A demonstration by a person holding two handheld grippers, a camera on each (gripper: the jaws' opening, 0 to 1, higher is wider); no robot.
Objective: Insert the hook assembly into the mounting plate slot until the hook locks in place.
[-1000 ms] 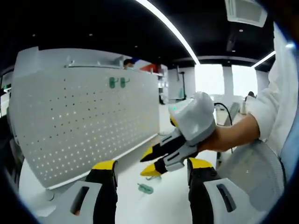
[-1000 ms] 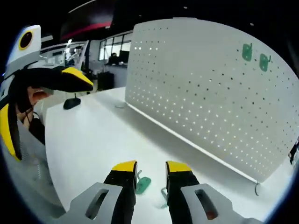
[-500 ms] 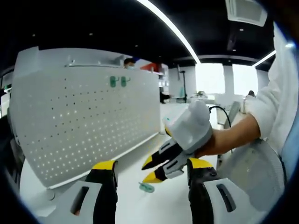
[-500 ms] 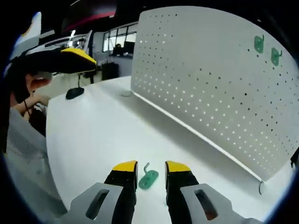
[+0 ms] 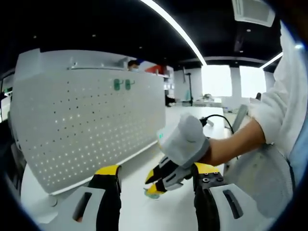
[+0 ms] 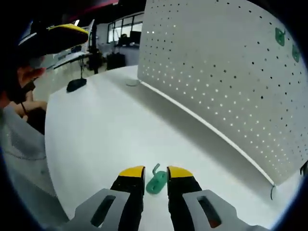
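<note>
Between the yellow-tipped fingers of the right gripper (image 6: pixel 155 174), just ahead of their tips: one green hook (image 6: pixel 156 182), flat on the white table (image 6: pixel 96 139), long axis running away toward the pegboard (image 6: pixel 231 72); fingers parted, not yet clenched on it. Left gripper (image 5: pixel 156 173): fingers wide apart, grasping nothing, farther off.

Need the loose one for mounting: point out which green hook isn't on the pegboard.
The green hook lying on the white table, between the right gripper tips. The two others hang on the pegboard.

No readable text, label or number anywhere
</note>
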